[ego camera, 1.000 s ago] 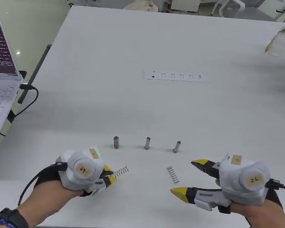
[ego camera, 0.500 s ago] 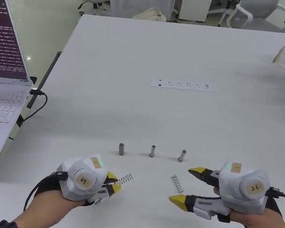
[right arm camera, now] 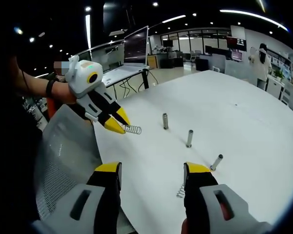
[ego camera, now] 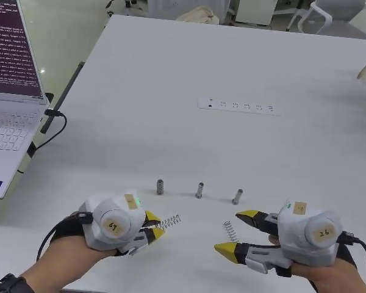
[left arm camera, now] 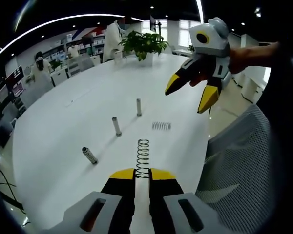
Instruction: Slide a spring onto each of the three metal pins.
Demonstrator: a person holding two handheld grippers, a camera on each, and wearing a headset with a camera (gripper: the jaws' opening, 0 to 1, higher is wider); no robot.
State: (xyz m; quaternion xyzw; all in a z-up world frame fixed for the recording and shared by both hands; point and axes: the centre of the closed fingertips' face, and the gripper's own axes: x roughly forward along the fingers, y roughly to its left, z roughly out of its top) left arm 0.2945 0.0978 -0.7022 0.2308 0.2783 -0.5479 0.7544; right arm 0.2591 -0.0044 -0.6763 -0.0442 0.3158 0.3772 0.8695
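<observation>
Three small metal pins stand in a row on the white table; the left pin [ego camera: 160,187] carries a spring, while the middle pin [ego camera: 199,190] and right pin [ego camera: 237,196] are bare. My left gripper [ego camera: 152,227] is shut on one end of a spring [ego camera: 169,222] [left arm camera: 143,155], which points at the pins from just in front of them. A loose spring [ego camera: 230,230] [right arm camera: 180,191] lies on the table. My right gripper [ego camera: 236,232] is open, its yellow tips on either side of that spring and slightly above it.
An open laptop [ego camera: 6,91] sits at the left table edge, with a black cable [ego camera: 52,119] beside it. A white power strip [ego camera: 240,107] lies farther back on the table [ego camera: 171,73]. A mesh chair back [left arm camera: 239,161] stands close behind the front edge.
The head camera has shifted. My right gripper has moved left, so its open jaws now flank the loose spring. The left gripper keeps its spring and has barely moved.
</observation>
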